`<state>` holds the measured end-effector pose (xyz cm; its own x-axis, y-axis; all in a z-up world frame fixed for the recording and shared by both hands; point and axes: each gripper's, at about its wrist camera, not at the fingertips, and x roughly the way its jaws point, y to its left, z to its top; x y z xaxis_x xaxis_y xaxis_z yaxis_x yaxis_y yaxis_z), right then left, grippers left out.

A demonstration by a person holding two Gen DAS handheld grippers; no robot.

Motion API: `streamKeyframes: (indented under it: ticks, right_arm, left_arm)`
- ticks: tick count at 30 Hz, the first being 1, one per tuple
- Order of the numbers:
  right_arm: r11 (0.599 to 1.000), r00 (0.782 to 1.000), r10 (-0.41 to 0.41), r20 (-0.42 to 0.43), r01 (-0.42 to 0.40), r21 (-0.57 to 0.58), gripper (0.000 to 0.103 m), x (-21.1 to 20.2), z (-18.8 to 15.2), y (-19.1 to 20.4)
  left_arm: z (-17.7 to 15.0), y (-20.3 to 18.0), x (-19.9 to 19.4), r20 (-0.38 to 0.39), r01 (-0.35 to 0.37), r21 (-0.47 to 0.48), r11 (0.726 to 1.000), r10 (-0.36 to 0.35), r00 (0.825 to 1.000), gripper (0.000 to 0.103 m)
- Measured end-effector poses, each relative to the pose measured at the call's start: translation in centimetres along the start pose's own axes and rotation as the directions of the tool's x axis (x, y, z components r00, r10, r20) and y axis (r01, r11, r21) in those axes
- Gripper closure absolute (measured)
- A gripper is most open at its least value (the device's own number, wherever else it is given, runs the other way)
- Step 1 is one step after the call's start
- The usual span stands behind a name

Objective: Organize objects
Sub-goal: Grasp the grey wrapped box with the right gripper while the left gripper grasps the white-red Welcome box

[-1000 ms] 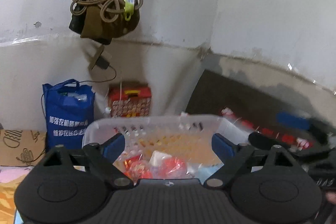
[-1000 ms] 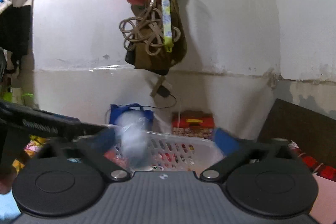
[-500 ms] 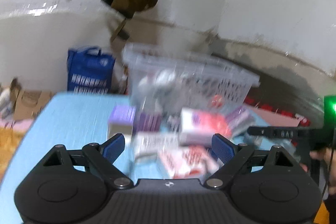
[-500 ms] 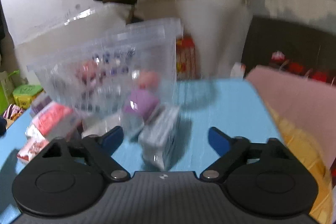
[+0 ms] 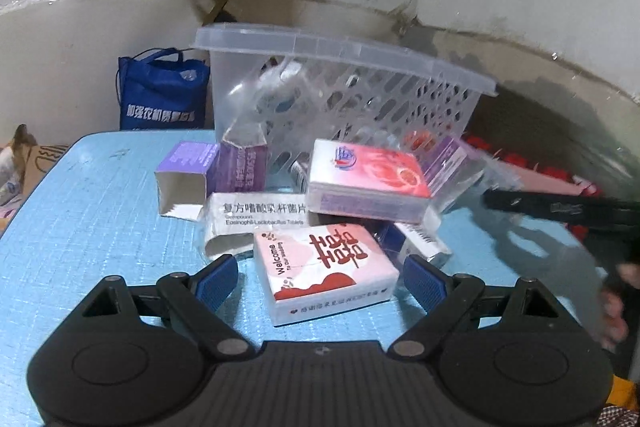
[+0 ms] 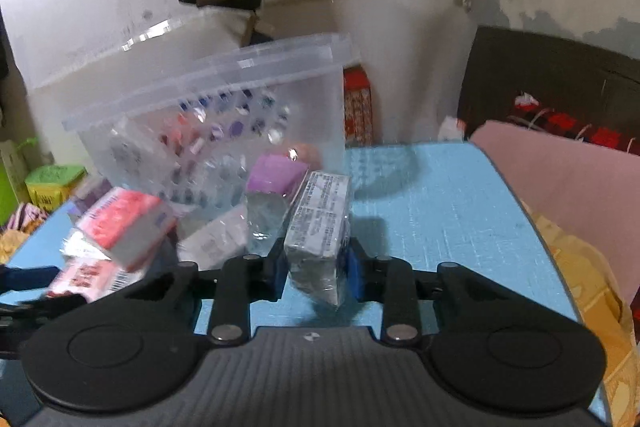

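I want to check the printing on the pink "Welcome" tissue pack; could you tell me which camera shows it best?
The left wrist view: the pink "Welcome" tissue pack lies sharp and unobstructed on the blue mat, between the open left gripper fingers. In the right wrist view it sits blurred at the left edge, its printing unreadable.

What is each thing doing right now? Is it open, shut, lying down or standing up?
Basket: upright on the table, things inside.
Pink tissue pack: flat on the table, between the open left gripper's jaws, not gripped.
Purple box: on its side, end flap open.
Wrapped grey box: clamped in the right gripper.
Blue bag: standing upright.
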<state>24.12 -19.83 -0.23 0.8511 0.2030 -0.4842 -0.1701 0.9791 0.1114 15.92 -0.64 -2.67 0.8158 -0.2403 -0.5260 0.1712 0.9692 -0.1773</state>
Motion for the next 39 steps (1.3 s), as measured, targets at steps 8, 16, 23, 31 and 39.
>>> streamKeyframes:
  ticks: [8, 16, 23, 31, 39]
  right_arm:
    - [0.999, 0.999, 0.025, 0.039, -0.026, 0.026, 0.07, -0.4, -1.1, 0.3]
    - [0.999, 0.991, 0.035, 0.131, -0.034, -0.009, 0.07, -2.4, -2.1, 1.0]
    - [1.0, 0.969, 0.001, 0.247, 0.004, -0.019, 0.07, -3.8, -2.8, 1.5]
    - [1.0, 0.961, 0.002, 0.277, 0.004, -0.022, 0.07, -3.9, -2.7, 1.5]
    - [0.999, 0.963, 0.009, 0.27, 0.001, -0.038, 0.07, -3.7, -2.9, 1.7]
  left_arm:
    - [-0.1, -1.1, 1.1, -0.04, -0.054, 0.043, 0.998, 0.056, 0.998, 0.015]
    - [-1.2, 0.0, -1.7, 0.095, -0.007, 0.011, 1.0, 0.005, 0.995, 0.023]
    - [-2.2, 1.4, -3.4, 0.231, 0.049, -0.048, 0.998, -0.036, 0.972, 0.023]
    - [-2.3, 1.7, -3.5, 0.267, 0.073, -0.06, 0.996, -0.054, 0.962, 0.023]
    - [-2.7, 1.7, -4.0, 0.291, 0.074, -0.061, 0.995, -0.054, 0.955, 0.023]
